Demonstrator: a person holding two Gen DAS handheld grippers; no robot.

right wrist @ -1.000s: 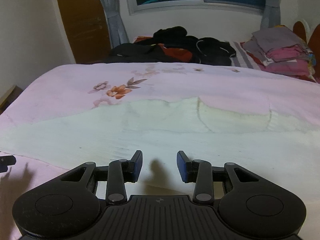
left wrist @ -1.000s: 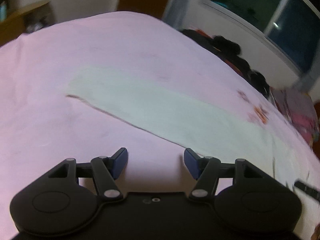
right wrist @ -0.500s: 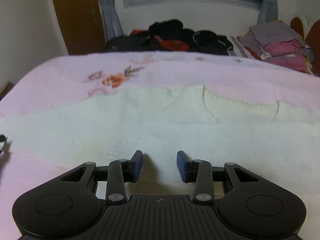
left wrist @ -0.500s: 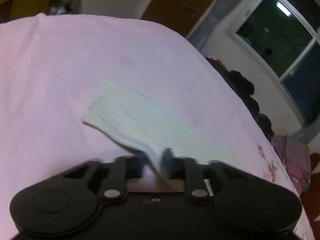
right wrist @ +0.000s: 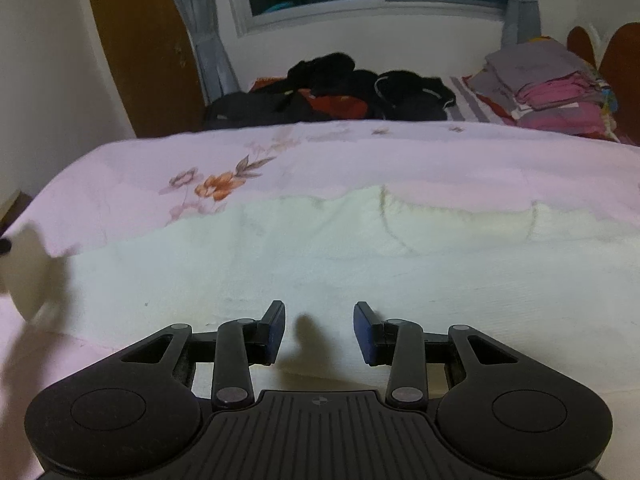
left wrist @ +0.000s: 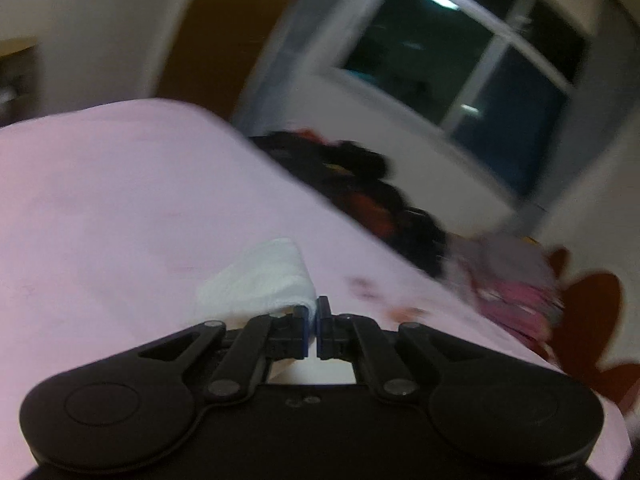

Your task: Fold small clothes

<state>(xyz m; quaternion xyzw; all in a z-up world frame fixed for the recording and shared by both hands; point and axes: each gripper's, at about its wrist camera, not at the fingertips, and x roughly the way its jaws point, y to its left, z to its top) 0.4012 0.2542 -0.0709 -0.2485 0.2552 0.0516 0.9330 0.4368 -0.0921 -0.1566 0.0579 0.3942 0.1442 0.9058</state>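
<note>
Two claws worked: left claw [left wrist: 312, 322] was clenched on the white garment [right wrist: 360, 264] end, lifted off the bed [left wrist: 120, 200]; right claw [right wrist: 319, 330] hung released over cloth just ahead. Best: carry that end across, keeping edges aligned.

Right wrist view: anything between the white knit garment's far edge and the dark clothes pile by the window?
Only the pink floral bedsheet lies between the white knit garment and the dark clothes pile; right wrist view shows it.

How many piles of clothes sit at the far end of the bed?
2: a dark black-and-red heap below the window, and a folded stack of grey and pink garments to its right. More may be hidden.
</note>
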